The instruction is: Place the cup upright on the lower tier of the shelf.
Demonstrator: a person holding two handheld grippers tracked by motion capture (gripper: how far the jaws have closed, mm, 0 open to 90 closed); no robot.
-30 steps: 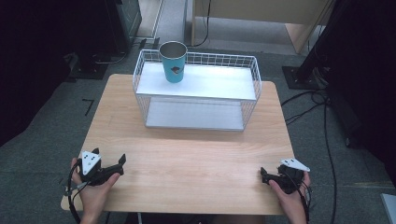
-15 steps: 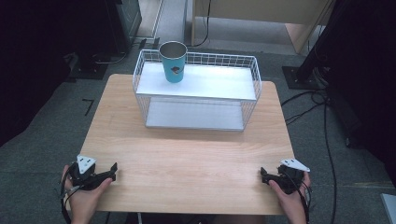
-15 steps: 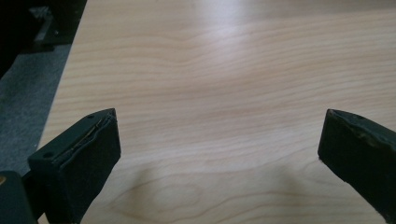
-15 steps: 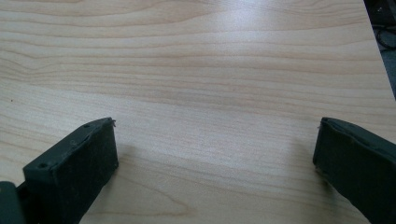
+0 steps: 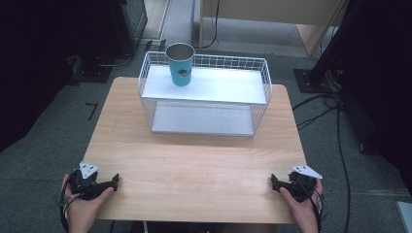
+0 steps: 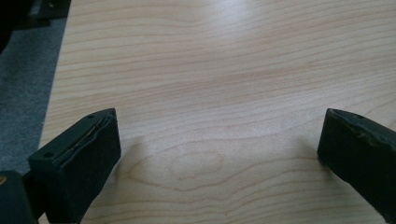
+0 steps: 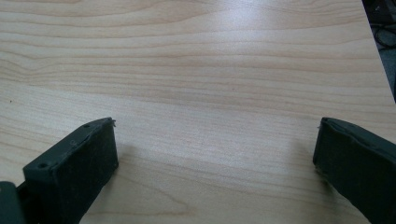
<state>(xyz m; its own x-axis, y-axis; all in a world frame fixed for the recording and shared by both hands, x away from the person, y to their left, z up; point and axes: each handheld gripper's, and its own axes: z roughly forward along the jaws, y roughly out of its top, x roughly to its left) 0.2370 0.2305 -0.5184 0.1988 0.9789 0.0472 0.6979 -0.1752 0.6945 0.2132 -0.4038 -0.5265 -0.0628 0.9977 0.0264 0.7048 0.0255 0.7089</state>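
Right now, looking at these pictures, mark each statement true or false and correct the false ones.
1. The cup stands upright on the rack's top shelf. True.
2. The left claw grips the cup. False: it is open, holding nothing, at the table's near edge.
3. The right claw is open. True.
4. The rack's lower shelf holds a bowl. False: nothing is on it.

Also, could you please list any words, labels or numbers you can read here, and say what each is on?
No readable text.
Cup: a dark mark on its teal side, too small and blurred to read.
Floor left of the table: a black mark, an angled line, not a letter or number.
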